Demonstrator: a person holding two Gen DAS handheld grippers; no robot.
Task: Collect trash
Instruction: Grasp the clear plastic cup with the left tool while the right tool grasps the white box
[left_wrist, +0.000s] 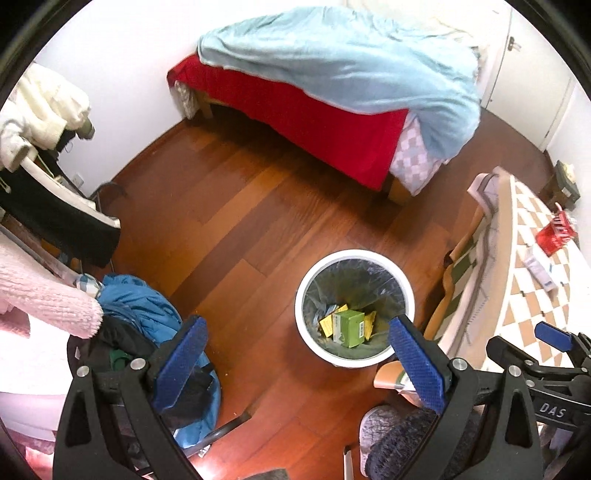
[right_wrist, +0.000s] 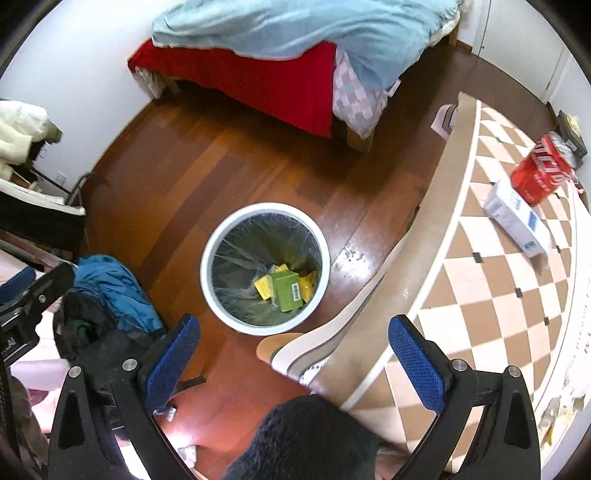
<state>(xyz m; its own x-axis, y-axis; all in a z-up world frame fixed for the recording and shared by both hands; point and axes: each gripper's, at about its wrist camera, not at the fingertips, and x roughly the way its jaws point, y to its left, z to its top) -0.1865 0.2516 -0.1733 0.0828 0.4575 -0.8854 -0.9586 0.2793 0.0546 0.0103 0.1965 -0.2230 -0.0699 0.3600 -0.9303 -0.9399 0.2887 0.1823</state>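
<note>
Trash (right_wrist: 286, 291), green and yellow boxes, sits in the white bin (right_wrist: 221, 295) on the floor, both grippers (left_wrist: 295, 363) (right_wrist: 291, 363) spread wide and empty, so next grab looks like the white box (right_wrist: 517, 225) on the table (right_wrist: 480, 295).

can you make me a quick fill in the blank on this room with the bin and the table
1. The green box lies inside the white ____.
2. The red can lies on the ____ table.
3. The bed's blanket is light ____.
4. The right gripper and the left gripper both hold ____.

Missing words: bin; checkered; blue; nothing
</note>
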